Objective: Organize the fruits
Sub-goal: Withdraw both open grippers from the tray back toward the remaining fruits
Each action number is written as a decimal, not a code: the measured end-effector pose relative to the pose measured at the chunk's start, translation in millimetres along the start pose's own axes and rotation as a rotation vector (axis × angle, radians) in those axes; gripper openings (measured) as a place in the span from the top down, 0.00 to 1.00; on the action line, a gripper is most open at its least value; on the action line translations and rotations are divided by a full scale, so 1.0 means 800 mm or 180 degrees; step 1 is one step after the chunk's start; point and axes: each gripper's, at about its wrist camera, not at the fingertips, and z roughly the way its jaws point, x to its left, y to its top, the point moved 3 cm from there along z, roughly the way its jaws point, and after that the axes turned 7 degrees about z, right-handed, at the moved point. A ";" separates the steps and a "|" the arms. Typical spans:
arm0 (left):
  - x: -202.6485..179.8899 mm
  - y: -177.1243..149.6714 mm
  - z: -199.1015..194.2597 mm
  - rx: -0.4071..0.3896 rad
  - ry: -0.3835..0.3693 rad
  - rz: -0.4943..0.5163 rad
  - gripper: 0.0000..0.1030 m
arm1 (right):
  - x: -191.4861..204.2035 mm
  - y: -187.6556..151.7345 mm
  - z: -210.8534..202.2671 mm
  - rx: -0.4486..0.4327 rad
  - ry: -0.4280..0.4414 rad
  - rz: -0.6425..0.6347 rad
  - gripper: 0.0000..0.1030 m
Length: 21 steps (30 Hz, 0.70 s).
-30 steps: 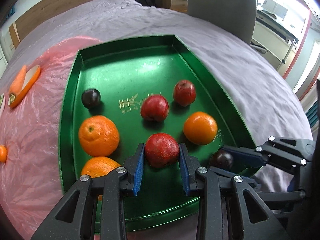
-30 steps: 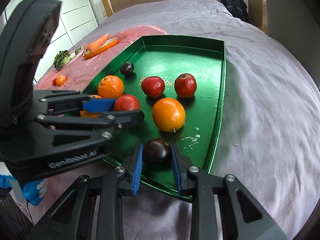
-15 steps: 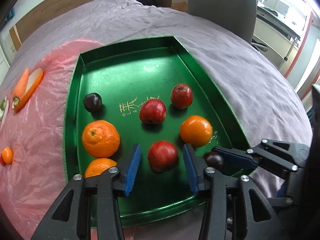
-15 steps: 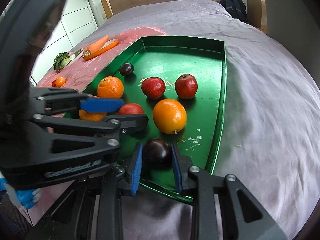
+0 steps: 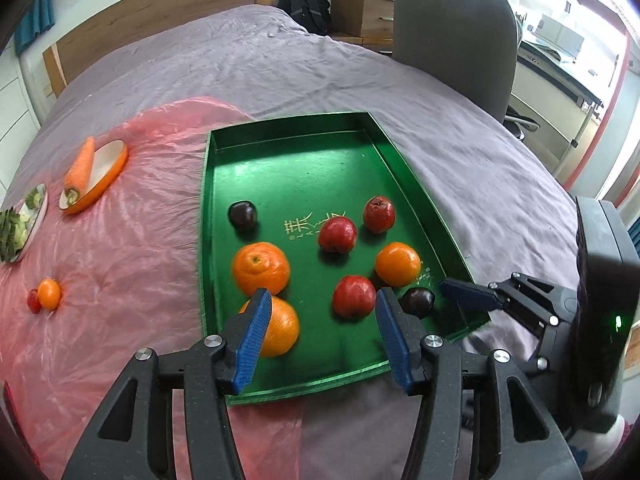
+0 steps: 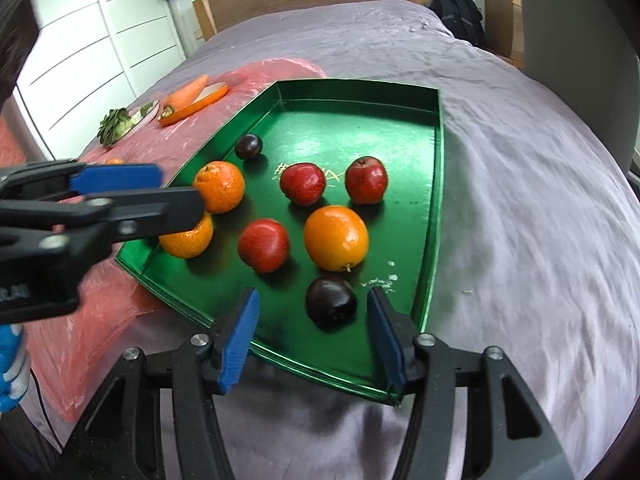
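A green tray [image 5: 312, 160] [image 6: 434, 184] lies on the bed and holds three red apples, three oranges and two dark plums. My left gripper [image 5: 320, 304] is open and empty above the tray's near edge; a red apple [image 5: 354, 295] [image 6: 264, 245] rests on the tray just beyond its fingers. My right gripper [image 6: 312, 300] is open and empty; a dark plum [image 6: 331, 300] [image 5: 417, 301] rests on the tray between its spread fingers, touching neither. An orange [image 5: 280, 326] lies beside the left finger.
A pink plastic sheet [image 5: 120, 220] left of the tray carries a carrot on an orange dish [image 5: 82, 168], a plate of greens [image 5: 20, 228] and small tomatoes [image 5: 46, 294]. A grey chair [image 5: 452, 36] stands behind the bed. The purple bedspread [image 6: 540, 200] surrounds the tray.
Both grippers opened and drew back. The left one let go of the red apple, the right one let go of the dark plum; both fruits now rest on the tray.
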 end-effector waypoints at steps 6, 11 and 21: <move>0.011 -0.016 -0.027 -0.0044 0.0026 -0.0071 0.52 | 0.006 0.002 -0.020 -0.0083 -0.0045 0.0032 0.00; 0.023 -0.032 -0.052 -0.0084 0.0062 -0.0127 0.51 | 0.020 0.004 -0.033 -0.0113 -0.0071 -0.0020 0.00; 0.051 -0.062 -0.101 -0.0208 0.0120 -0.0265 0.50 | 0.053 -0.005 -0.062 -0.0092 -0.0171 -0.0086 0.00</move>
